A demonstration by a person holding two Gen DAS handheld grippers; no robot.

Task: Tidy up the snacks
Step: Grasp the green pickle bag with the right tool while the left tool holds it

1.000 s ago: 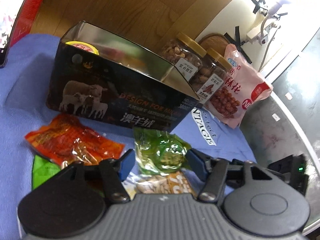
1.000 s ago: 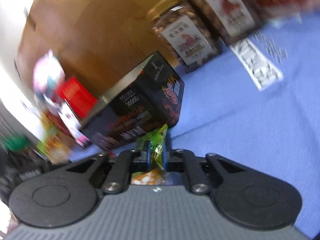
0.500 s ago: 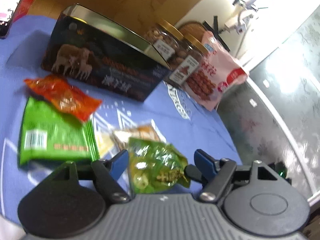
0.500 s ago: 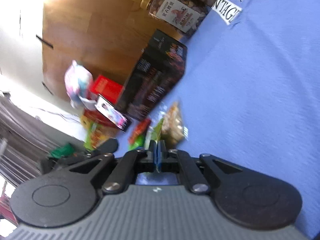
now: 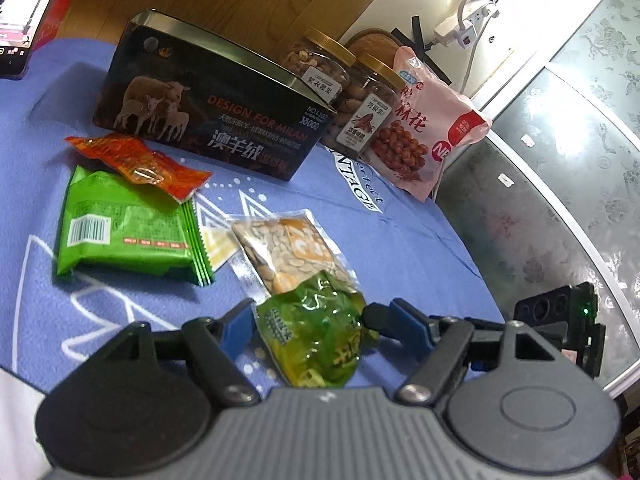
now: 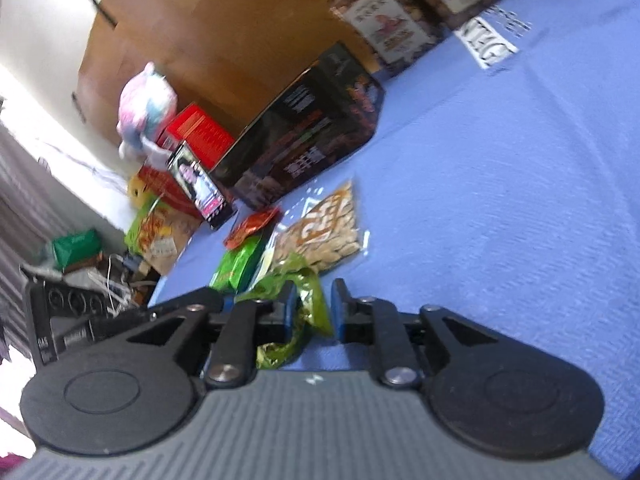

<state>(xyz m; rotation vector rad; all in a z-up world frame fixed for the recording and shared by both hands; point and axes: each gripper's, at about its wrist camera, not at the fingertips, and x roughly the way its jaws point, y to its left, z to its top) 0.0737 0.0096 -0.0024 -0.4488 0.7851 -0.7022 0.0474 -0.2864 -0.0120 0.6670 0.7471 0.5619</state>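
A crumpled green translucent snack packet point(image 5: 316, 340) lies between the blue pads of my left gripper point(image 5: 310, 312), overlapping a clear pack of pale nuts point(image 5: 288, 256). The pads stand close on both sides without visibly squeezing it. In the right wrist view a green packet's edge point(image 6: 312, 310) stands between the pads of my right gripper point(image 6: 314, 290), whose jaws are opening. One pad touches it and the other stands apart. The black open tin box point(image 5: 208, 120) stands further back on the blue cloth.
Stacked green bars point(image 5: 124, 232) and an orange-red packet point(image 5: 140, 160) lie left of the nuts. Two nut jars point(image 5: 320, 68) and a pink bag point(image 5: 424, 120) stand behind the box. The cloth ends at a glass tabletop point(image 5: 540, 220) on the right. A phone point(image 6: 200, 188) leans at the far end.
The right jaws, shut on the green packet in both earlier frames, have parted. Both grippers have drawn back from the tin box with the packet. The left pads have spread a little wider.
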